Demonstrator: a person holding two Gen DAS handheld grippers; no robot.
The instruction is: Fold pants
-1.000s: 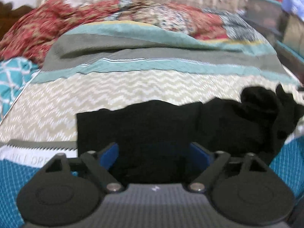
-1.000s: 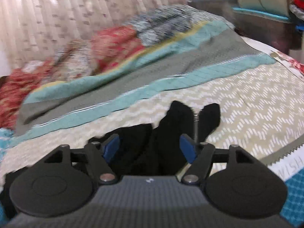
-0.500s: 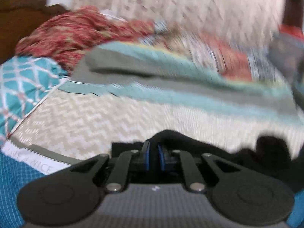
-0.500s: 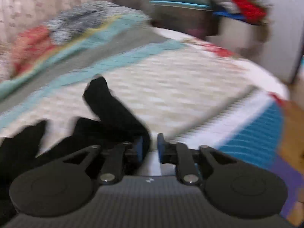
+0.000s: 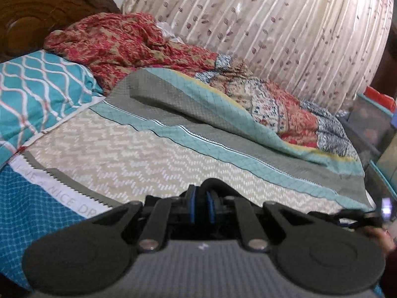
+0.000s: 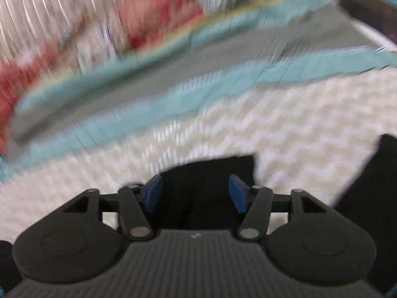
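Gripping a fold of the black pants (image 5: 211, 186), the left hand-held gripper (image 5: 200, 207) is keeping its blue pads (image 5: 191, 207) pressed together on the cloth, as it was half a second ago; a second ago those pads were standing wide apart over the garment lying flat. Lifting is evidently under way here: the left wrist view is now taking in the bed (image 5: 139, 154), the teal pillow (image 5: 37, 89), the red floral blanket (image 5: 129, 42) and the curtain (image 5: 285, 29), with only a small hump of black cloth showing above the pads. Moving rightward, the right hand-held gripper (image 6: 196, 193) is now standing with its blue pads (image 6: 237, 193) well apart, having been closed on a trouser leg half a second ago; the black pants (image 6: 208, 173) are lying between and beyond the pads on the chevron bedspread (image 6: 297, 124), and contact cannot be told through the heavy blur. Another dark piece of cloth is showing at the far right edge. Judging from this, the right side has probably just let go of its end while the left is carrying its own, so one fold is likely being laid; smoothing and further folds are remaining.
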